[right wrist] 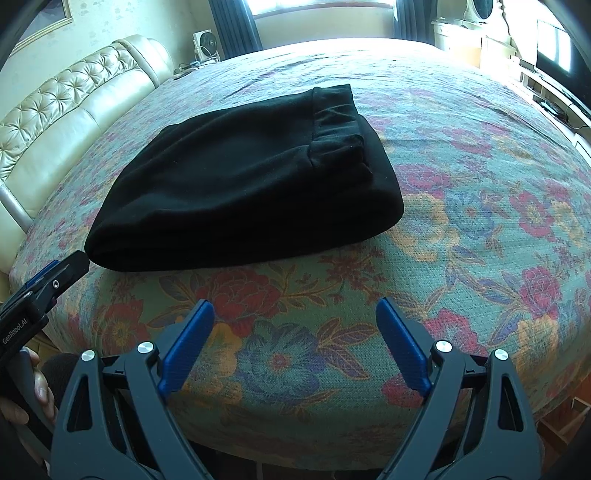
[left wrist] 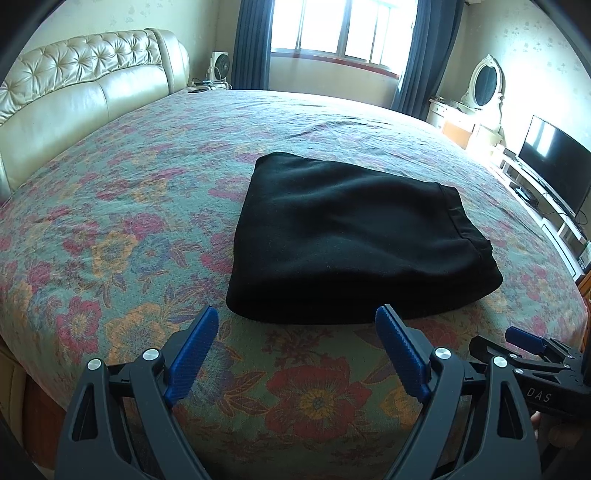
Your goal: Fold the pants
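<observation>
This is looking like a bedroom in a home. A wide bed [left wrist: 147,206] under a flowered bedspread is filling most of both views, with a cream tufted leather headboard [left wrist: 85,85] running along its left edge. Daylight is coming through a window [left wrist: 343,26] flanked by dark blue curtains [left wrist: 251,44]. Beyond the bed's right edge, a white vanity with an oval mirror [left wrist: 485,83] and a flat television [left wrist: 554,162] are standing against the wall.

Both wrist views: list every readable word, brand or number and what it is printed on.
"DAS" – on the black body of the right claw, seen in the left wrist view.
"GenRobot.AI" – on the black body of the left claw, seen in the right wrist view.
No other text is legible.
</observation>
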